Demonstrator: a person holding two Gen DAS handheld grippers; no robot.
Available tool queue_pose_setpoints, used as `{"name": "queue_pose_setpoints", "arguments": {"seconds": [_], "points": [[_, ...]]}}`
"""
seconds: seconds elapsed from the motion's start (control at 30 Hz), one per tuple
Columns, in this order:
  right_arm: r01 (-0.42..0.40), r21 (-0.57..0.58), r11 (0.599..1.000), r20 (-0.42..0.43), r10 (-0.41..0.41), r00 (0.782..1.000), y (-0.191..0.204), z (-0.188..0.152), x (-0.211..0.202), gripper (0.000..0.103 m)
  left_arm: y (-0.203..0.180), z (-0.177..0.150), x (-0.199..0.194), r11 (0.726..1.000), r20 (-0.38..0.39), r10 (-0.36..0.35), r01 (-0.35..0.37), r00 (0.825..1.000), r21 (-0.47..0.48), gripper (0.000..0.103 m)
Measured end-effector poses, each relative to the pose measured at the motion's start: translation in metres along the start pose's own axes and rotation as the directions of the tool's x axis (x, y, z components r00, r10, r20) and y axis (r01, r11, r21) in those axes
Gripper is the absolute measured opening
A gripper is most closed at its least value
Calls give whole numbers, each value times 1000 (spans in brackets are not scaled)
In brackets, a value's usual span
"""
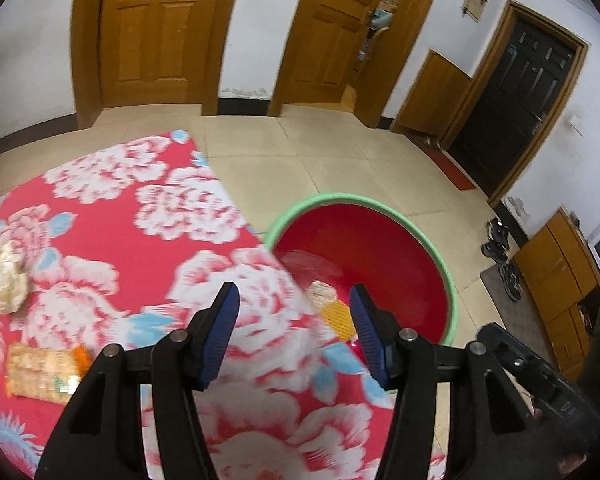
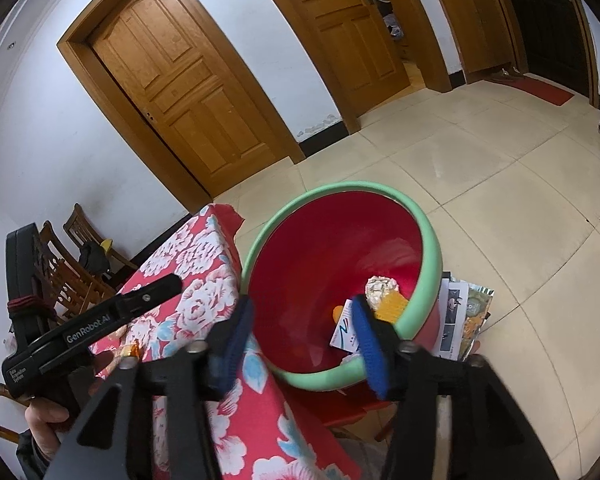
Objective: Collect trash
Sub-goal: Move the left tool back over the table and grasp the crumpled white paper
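A red basin with a green rim (image 1: 384, 206) (image 2: 430, 256) stands beside the table's right edge. Inside lie a crumpled foil ball (image 2: 380, 288) (image 1: 322, 292), a yellow wrapper (image 2: 394, 306) (image 1: 338, 318) and a white packet (image 2: 345, 330). On the red floral tablecloth (image 1: 140, 208) lie a crumpled wrapper (image 1: 6, 276) at far left and a flat snack packet (image 1: 42, 372) near the front left. My left gripper (image 1: 294, 300) is open and empty above the table's right edge. My right gripper (image 2: 302, 312) is open and empty over the basin's near rim.
The basin rests on a red stool (image 2: 340, 408). Printed papers (image 2: 460, 320) lie on the tiled floor to the basin's right. Wooden chairs (image 2: 72, 264) stand behind the table at left. Shoes (image 1: 500, 256) sit by the right wall. Wooden doors line the back wall.
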State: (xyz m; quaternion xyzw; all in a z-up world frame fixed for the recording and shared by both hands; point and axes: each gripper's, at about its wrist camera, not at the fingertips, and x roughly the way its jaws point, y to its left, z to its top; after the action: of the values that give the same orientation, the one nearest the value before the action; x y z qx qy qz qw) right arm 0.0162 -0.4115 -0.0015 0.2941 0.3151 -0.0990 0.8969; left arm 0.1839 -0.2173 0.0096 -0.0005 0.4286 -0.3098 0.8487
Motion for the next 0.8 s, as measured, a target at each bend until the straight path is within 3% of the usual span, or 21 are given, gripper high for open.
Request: {"name": "queue_pose_setpoints", "arguments": {"seconds": [0.4,0.6,0.8], "points": [[1,-28,1000,-11,-2,1000,21,-1,0,72,86,9,-38,983,39,161,-157,986,-99,57],[7,-37,999,-23,-8,1000,28,-3,1,72,129,12,-48,957,42,257,-249,965,-146,57],[23,-39,999,-24,-24,999,32,-4,3,73,171,16,-45,917,22,363,-352,932,-187,57]]}}
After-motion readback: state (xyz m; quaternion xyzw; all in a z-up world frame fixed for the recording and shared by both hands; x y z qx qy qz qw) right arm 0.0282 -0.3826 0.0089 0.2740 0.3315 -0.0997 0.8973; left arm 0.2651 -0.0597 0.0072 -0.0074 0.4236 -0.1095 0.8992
